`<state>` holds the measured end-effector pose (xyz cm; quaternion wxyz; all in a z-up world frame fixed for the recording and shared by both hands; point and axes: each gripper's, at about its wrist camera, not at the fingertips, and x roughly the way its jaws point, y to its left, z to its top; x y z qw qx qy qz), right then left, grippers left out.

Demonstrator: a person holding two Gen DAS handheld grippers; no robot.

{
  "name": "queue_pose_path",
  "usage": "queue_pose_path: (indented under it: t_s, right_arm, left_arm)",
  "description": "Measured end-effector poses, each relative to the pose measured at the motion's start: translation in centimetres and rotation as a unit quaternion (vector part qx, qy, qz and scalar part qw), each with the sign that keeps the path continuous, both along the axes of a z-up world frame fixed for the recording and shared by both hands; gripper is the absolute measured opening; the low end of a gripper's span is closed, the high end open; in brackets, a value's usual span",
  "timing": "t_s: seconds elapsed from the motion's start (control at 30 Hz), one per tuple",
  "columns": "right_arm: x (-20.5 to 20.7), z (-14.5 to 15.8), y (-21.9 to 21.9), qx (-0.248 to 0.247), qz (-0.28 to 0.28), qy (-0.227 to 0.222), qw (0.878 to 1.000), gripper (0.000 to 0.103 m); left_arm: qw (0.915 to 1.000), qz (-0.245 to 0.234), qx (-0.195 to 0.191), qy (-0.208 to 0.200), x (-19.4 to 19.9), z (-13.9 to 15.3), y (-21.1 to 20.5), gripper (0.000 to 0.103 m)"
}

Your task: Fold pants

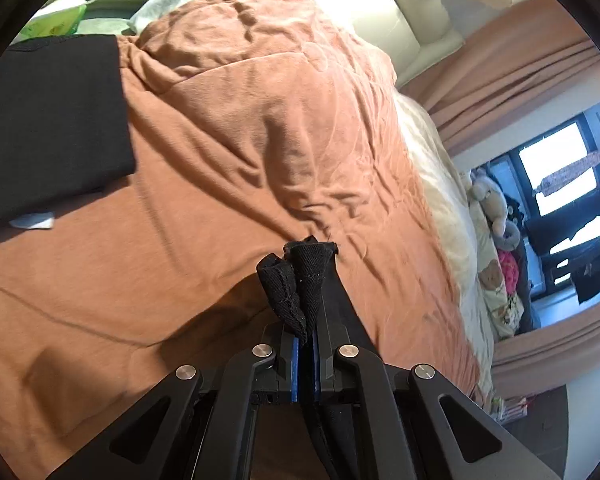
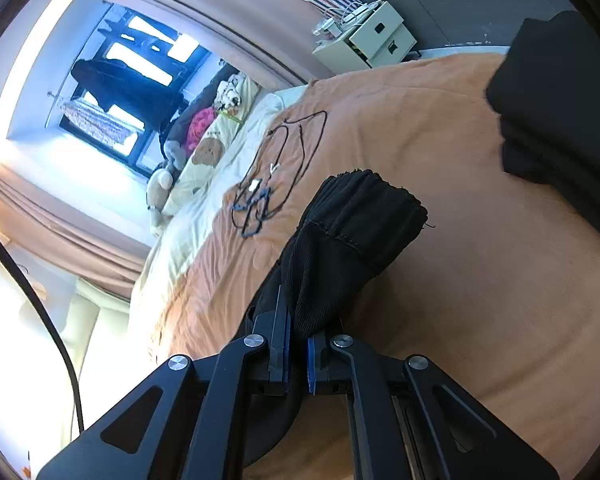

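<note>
The black pants are held up above an orange blanket (image 1: 240, 152) on a bed. My left gripper (image 1: 306, 332) is shut on a bunched black edge of the pants (image 1: 300, 280), which sticks up past the fingertips. My right gripper (image 2: 298, 332) is shut on a ribbed black band of the pants (image 2: 356, 232), which also pokes out beyond the fingers. More black cloth lies on the blanket at the left of the left wrist view (image 1: 48, 120) and at the upper right of the right wrist view (image 2: 560, 100); I cannot tell if it belongs to the same pants.
A tangle of black and blue cables (image 2: 276, 176) lies on the blanket. Stuffed toys (image 2: 204, 136) and a cream sheet (image 1: 444, 184) line the bed's window side. A white bedside cabinet (image 2: 372, 36) stands beyond the bed. Pillows (image 1: 160, 4) lie at the head.
</note>
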<state>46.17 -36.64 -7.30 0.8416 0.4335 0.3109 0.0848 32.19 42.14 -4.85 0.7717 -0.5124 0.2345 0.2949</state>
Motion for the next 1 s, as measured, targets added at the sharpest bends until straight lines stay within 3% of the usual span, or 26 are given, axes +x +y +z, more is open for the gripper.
queue_pose_path:
  t_s: [0.43,1.0]
  right_arm:
    - [-6.6,2.0,-2.7,0.000,0.010,0.024,1.000,0.002]
    - [-13.3,2.5,-3.7,0.006,-0.017,0.054,0.998,0.002]
  left_arm:
    - [0.9998,-0.011,-0.006,0.013,-10.6,0.5,-2.1,0.005]
    - [0.9993,-0.016,-0.030,0.013,-19.4,-0.9,-4.0,0.005]
